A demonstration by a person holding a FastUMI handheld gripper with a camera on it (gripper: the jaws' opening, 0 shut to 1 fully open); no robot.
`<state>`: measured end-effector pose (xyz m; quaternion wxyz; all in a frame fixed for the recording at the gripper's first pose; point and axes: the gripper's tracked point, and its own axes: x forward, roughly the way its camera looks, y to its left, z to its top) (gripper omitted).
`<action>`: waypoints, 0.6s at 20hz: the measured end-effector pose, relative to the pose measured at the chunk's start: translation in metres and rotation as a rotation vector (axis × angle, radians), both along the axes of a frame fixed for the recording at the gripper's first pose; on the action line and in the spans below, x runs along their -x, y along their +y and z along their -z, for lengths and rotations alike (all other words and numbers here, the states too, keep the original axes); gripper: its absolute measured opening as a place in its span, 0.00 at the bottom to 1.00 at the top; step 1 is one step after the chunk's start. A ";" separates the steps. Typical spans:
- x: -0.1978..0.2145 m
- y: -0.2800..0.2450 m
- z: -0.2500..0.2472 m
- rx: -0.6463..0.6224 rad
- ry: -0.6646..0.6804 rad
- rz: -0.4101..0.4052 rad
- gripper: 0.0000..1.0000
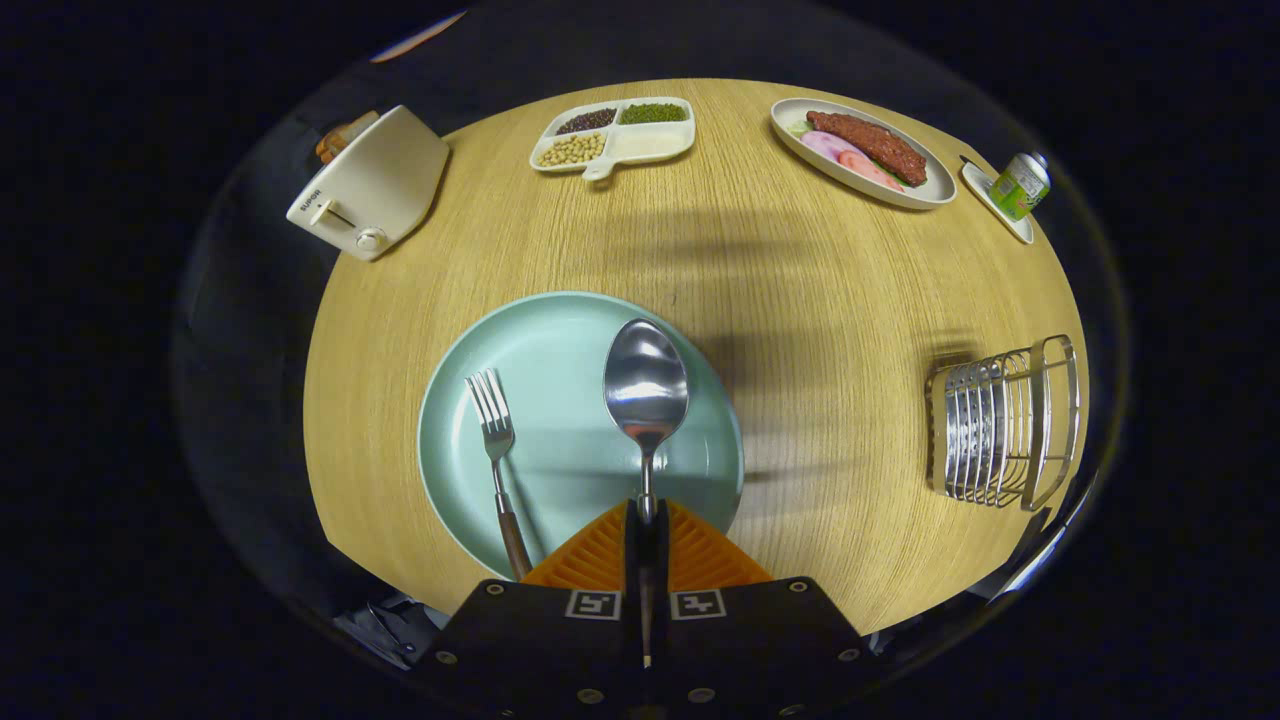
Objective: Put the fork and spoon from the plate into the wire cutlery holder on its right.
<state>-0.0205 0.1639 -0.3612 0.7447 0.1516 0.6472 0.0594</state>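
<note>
In the gripper view, the hand-held gripper (pixel 646 525) with ridged orange fingers (pixel 598 555) is closed together on the thin handle of a shiny metal spoon (pixel 646 385), both pads pressing it from either side; the spoon's bowl reaches out ahead of the fingers over the round pale-green plate (pixel 560 340), apparently lifted a little above it, though the height is hard to judge. Two square black-and-white markers sit on the black gripper body behind the fingers. A metal fork with a brown handle (pixel 497 450) lies on the plate just to the left of the spoon, tines pointing away. The plate rests on a round light-wood table (pixel 800 300). Well to the right of the plate stands the silver wire cutlery holder (pixel 1005 425), near the table's edge. Beyond the plate are a white divided dish of beans and grains (pixel 615 135), an oval white plate with meat and sliced food (pixel 865 150), and a small green can on a little white tray (pixel 1020 185); its label is too small to read. At the far left sits a cream toaster (pixel 370 185) with dark lettering on its front, too blurred to make out.
</note>
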 end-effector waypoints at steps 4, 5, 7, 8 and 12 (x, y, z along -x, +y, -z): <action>0.005 -0.024 -0.026 -0.009 -0.071 0.037 0.04; 0.007 -0.032 -0.032 -0.009 -0.084 0.046 0.04; 0.013 -0.053 -0.043 0.001 -0.109 0.065 0.04; 0.015 -0.065 -0.048 0.006 -0.119 0.075 0.04; 0.027 -0.121 -0.058 0.045 -0.145 0.123 0.04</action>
